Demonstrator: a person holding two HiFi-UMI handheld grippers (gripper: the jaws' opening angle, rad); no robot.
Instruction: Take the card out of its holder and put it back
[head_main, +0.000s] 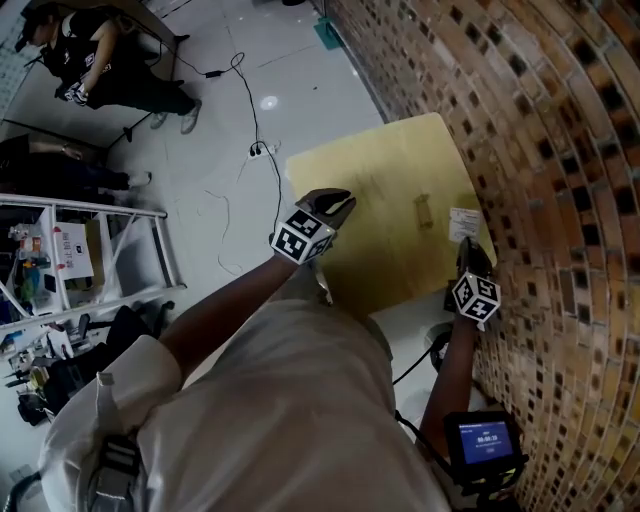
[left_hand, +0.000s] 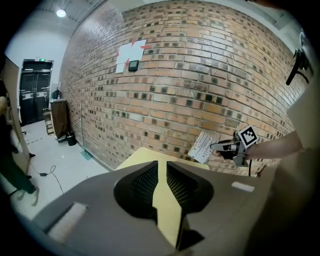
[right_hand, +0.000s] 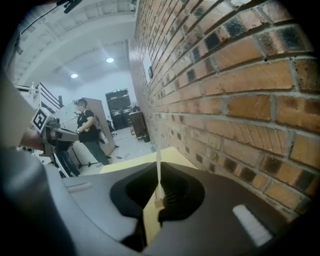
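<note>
Pinching the white card (head_main: 463, 223) edge-on between the pressed-together fingers of the right gripper (head_main: 467, 247), holding it in the air above the desk's (head_main: 380, 250) right edge, close beside the brick wall (head_main: 560, 150). Keeping the left gripper (left_hand: 162, 168) at the desk's near left corner, fingers slightly spread, gripping nothing. Leaving the small card holder (head_main: 424, 211) standing alone mid-desk, near the card but apart from it. Working over a pale yellow desk on a glossy white floor (head_main: 300, 80), cables (head_main: 255, 110) trailing across it, a metal rack (head_main: 120, 215) and a seated person (head_main: 100, 60) occupying the far left.
</note>
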